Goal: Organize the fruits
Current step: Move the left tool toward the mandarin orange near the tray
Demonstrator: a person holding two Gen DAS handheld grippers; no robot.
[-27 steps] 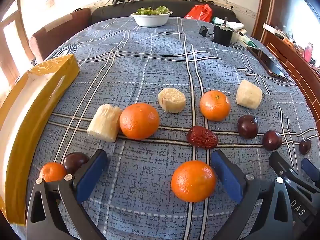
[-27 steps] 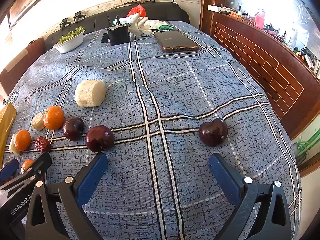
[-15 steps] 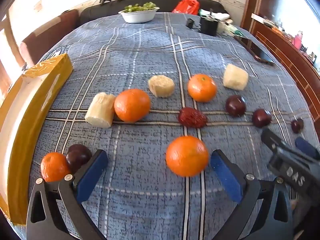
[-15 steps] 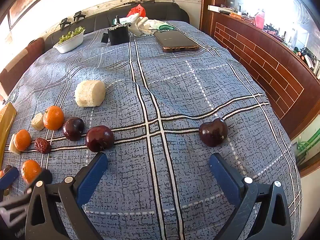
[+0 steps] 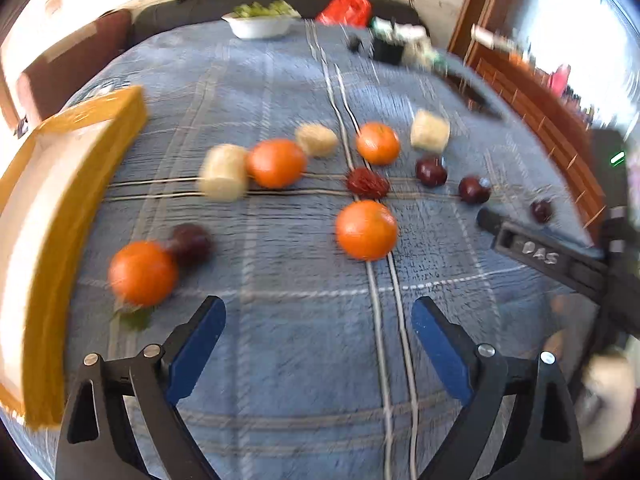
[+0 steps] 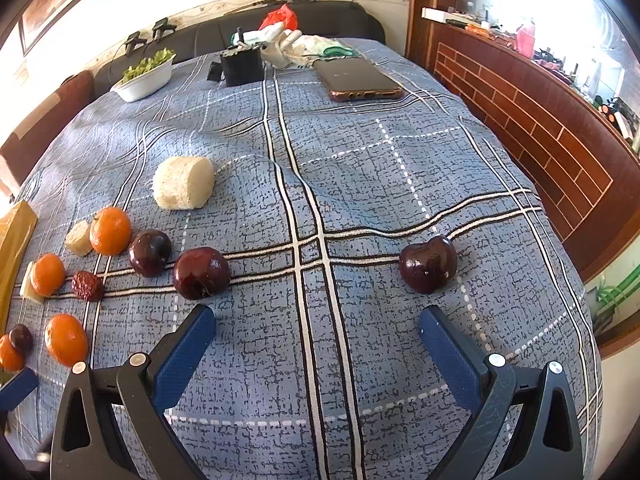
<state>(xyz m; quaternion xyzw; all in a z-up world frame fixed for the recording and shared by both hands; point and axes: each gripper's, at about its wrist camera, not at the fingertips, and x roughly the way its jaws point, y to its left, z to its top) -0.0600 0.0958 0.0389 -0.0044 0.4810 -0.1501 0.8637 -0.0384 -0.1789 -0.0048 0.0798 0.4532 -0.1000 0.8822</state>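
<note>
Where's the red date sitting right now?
In the left wrist view the red date lies mid-table on the dark double stripe, just beyond the nearest orange and left of a dark plum.

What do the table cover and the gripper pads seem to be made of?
Table cover: looks like woven fabric, matte; it lies in soft folds and wrinkles and carries a printed plaid pattern. Gripper pads: probably rubber or soft plastic, dark blue with a dull, faintly textured face, fixed on black, likely plastic, fingers.
</note>
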